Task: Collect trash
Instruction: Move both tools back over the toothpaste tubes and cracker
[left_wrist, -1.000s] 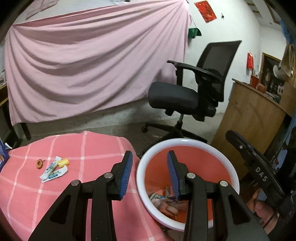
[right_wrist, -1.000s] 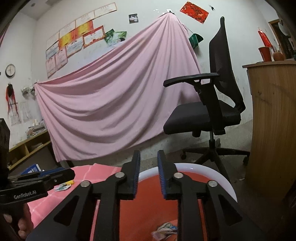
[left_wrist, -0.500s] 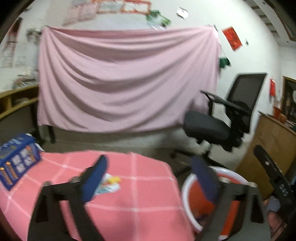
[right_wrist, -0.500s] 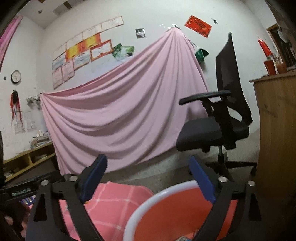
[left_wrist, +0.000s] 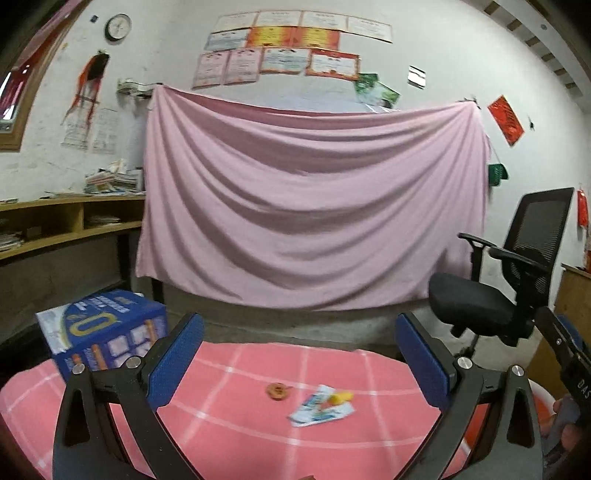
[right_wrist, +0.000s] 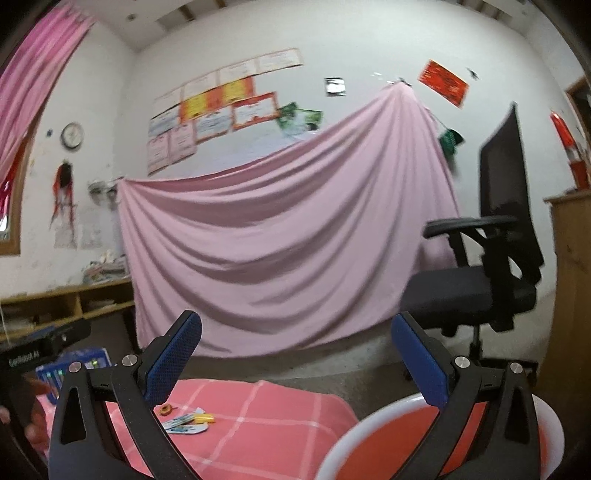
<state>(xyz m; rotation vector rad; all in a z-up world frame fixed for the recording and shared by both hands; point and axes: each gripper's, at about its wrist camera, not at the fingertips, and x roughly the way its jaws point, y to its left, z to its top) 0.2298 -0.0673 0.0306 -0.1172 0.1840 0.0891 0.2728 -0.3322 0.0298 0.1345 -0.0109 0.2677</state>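
Pink checked cloth covers the worktop (left_wrist: 229, 373) on which the last scraps of trash lie, with a red plastic basin with a white rim (right_wrist: 373, 421) standing off its right edge. A blue printed cardboard box (left_wrist: 107, 328) sits at the far left corner. The left gripper (left_wrist: 299, 358) faces the litter squarely, its jaws just opened wide and empty; the right gripper (right_wrist: 295, 354), likewise just opened and empty, hangs over the basin side. A crumpled white-and-blue wrapper (left_wrist: 319, 408) lies ahead and slightly right of the left jaws, long axis slanting up to the right, a small yellow piece (left_wrist: 341, 397) touching it, a small round brown scrap (left_wrist: 277, 391) just beside. The left hand looks nearer, with bare cloth all around.
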